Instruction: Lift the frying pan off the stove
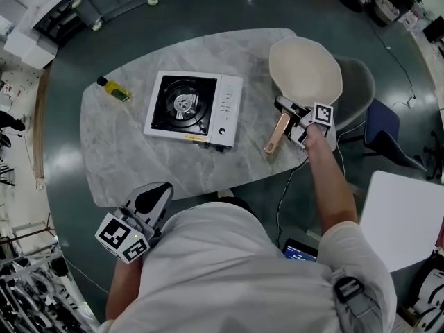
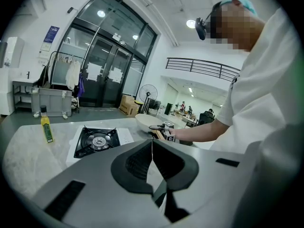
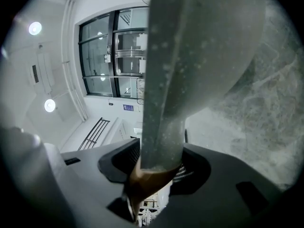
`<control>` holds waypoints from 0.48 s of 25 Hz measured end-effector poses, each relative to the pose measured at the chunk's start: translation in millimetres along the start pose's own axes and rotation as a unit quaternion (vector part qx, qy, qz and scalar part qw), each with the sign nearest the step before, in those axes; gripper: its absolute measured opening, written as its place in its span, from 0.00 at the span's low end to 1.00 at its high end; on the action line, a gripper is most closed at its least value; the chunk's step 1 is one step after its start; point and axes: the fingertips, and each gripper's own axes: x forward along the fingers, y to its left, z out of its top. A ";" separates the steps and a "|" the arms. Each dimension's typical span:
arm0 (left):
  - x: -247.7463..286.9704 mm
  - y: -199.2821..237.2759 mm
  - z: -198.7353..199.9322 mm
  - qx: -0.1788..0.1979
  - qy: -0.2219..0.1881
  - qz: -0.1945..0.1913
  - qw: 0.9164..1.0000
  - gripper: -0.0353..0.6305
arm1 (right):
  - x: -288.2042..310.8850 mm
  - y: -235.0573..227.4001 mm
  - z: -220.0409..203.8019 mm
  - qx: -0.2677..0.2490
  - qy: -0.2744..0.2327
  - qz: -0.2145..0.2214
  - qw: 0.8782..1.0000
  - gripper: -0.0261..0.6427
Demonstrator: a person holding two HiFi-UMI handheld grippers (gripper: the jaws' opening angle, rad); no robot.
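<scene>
The frying pan (image 1: 305,68), cream inside with a copper-brown handle (image 1: 279,132), is off the stove, over the right end of the marble table (image 1: 125,158). My right gripper (image 1: 295,120) is shut on the handle close to the pan body. In the right gripper view the handle (image 3: 159,127) runs between the jaws of my right gripper (image 3: 154,167), with the pan's grey speckled underside (image 3: 213,46) above. The white stove (image 1: 194,109) stands mid-table with a bare burner. My left gripper (image 1: 154,198) is shut on nothing at the table's near edge, close to the person's body.
A small yellow bottle (image 1: 113,89) lies left of the stove. A grey chair (image 1: 357,82) and a blue chair (image 1: 385,127) stand beyond the table's right edge. A white table (image 1: 406,220) is at the lower right. From the left gripper view I see the stove (image 2: 97,141) and bottle (image 2: 46,128).
</scene>
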 end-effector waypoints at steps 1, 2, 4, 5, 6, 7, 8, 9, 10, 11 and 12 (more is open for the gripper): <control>0.0 0.0 -0.3 -0.001 0.000 0.000 1.000 0.08 | 0.1 -2.3 1.3 -0.002 -0.001 -0.002 1.000 0.32; -0.1 0.0 -0.6 -0.001 0.001 0.001 1.000 0.08 | 0.2 -4.4 2.6 -0.005 -0.002 -0.005 1.000 0.32; -0.3 0.5 -1.6 -0.002 0.002 0.000 1.000 0.08 | -0.4 -7.8 4.8 -0.007 -0.005 -0.007 1.000 0.32; -0.3 1.0 -2.4 -0.003 0.003 0.000 1.000 0.08 | -0.8 -9.5 5.5 -0.006 -0.007 -0.008 1.000 0.32; -0.3 1.6 -3.0 -0.003 0.004 0.001 1.000 0.08 | -1.0 -11.4 6.1 -0.005 -0.008 -0.009 1.000 0.32; -0.4 2.3 -3.3 -0.003 0.004 0.001 1.000 0.08 | -0.8 -13.1 6.2 -0.004 -0.008 -0.011 1.000 0.32; -0.2 3.0 -3.1 -0.003 0.005 0.001 1.000 0.08 | -0.5 -14.8 6.2 -0.002 -0.008 -0.012 1.000 0.32; 0.3 3.4 -2.7 -0.003 0.005 0.001 1.000 0.08 | -0.4 -16.5 6.0 -0.001 -0.008 -0.013 1.000 0.32; 0.9 3.6 -2.1 -0.003 0.005 0.001 1.000 0.08 | -0.7 -18.4 5.8 0.000 -0.008 -0.014 1.000 0.32; 1.6 3.4 -1.5 -0.002 0.005 0.000 1.000 0.08 | -1.3 -20.4 5.3 0.000 -0.008 -0.015 1.000 0.32; 2.1 3.1 -1.1 -0.002 0.006 0.000 1.000 0.08 | -1.9 -22.5 4.5 0.000 -0.007 -0.017 1.000 0.32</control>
